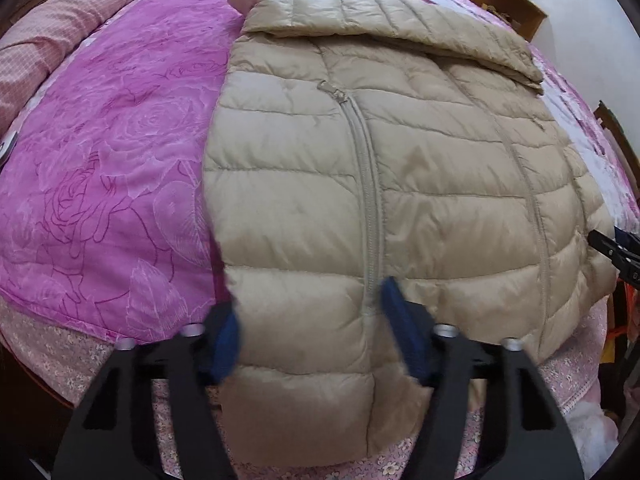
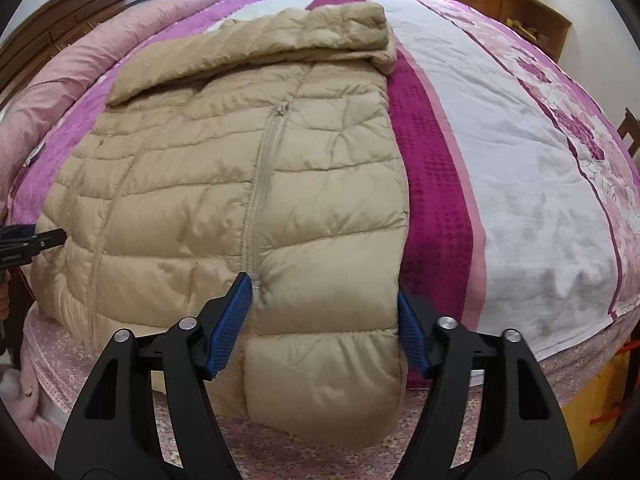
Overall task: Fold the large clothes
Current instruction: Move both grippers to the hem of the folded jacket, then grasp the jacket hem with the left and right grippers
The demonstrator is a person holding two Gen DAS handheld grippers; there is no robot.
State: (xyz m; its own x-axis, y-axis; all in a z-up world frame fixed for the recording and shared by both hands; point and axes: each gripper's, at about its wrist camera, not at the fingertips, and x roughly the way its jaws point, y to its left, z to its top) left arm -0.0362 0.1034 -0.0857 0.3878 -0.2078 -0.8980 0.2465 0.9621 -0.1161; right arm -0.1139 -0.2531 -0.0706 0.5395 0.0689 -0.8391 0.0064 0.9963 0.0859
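The puffy tan jacket (image 1: pixel 400 184) lies on the bed (image 1: pixel 104 152), its near hem hanging over the edge. Both the left gripper (image 1: pixel 310 328) and right gripper (image 2: pixel 325 326) have jaws apart around that hem; whether they pinch it is hard to tell.

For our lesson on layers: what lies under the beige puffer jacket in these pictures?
The beige puffer jacket lies on a pink and magenta floral bedspread, which shows on both sides of it. Its hem hangs over the bed edge. What is directly beneath the jacket is covered.
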